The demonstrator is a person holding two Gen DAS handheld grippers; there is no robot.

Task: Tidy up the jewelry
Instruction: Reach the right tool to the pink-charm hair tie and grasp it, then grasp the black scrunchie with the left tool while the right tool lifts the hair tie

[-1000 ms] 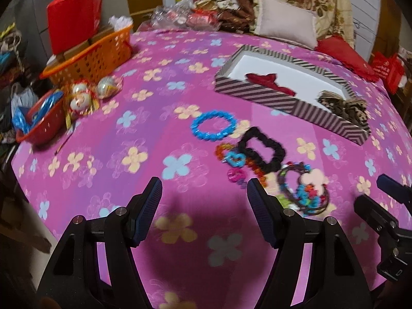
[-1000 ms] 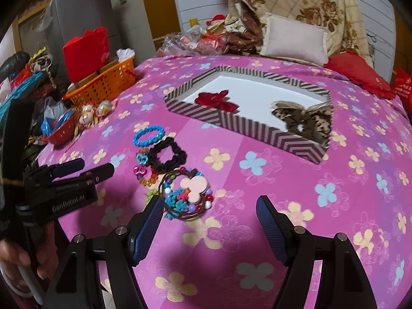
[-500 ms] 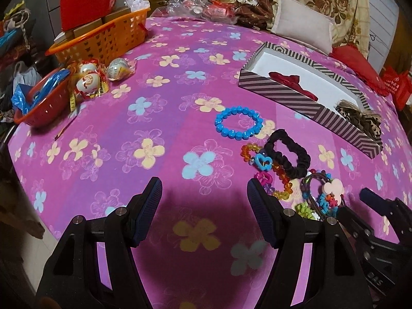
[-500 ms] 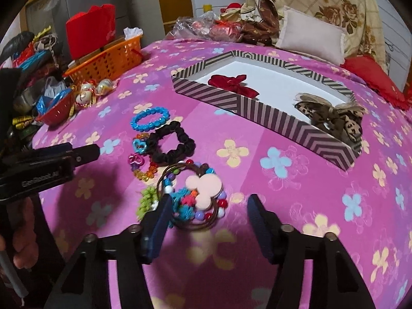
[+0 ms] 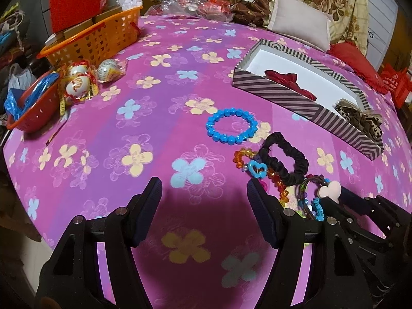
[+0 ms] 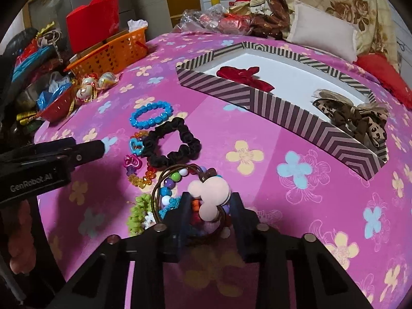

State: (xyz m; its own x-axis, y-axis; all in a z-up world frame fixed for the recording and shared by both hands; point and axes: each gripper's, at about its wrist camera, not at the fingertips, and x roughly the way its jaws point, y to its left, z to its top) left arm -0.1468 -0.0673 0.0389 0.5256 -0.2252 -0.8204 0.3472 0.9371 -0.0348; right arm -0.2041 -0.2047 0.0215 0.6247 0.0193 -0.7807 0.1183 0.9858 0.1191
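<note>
Loose jewelry lies on the pink flowered cloth: a blue bead bracelet [image 5: 231, 125] [image 6: 151, 114], a black scrunchie [image 5: 284, 158] [image 6: 172, 146], an orange bead chain with a blue heart [image 5: 256, 168] [image 6: 136, 146], and a tangle of hair ties with a pink mouse-shaped charm [image 6: 212, 195] [image 5: 331, 190]. My right gripper [image 6: 209, 203] has its fingers closed in around that tangle. My left gripper [image 5: 204, 193] is open and empty, low over bare cloth left of the pile. The striped box [image 5: 296, 103] [image 6: 288, 117] holds a red bow [image 6: 243, 76] and a leopard bow [image 6: 360, 118].
An orange basket [image 5: 95, 38] with a red bag stands at the far left. A red bowl [image 5: 31, 110] and wrapped eggs [image 5: 82, 77] sit by the left edge. Pillows [image 5: 298, 23] and clutter line the back. The table edge drops off at left and front.
My right gripper has moved forward and down onto the hair-tie tangle and narrowed around it. My left gripper has shifted closer to the cloth and stayed open.
</note>
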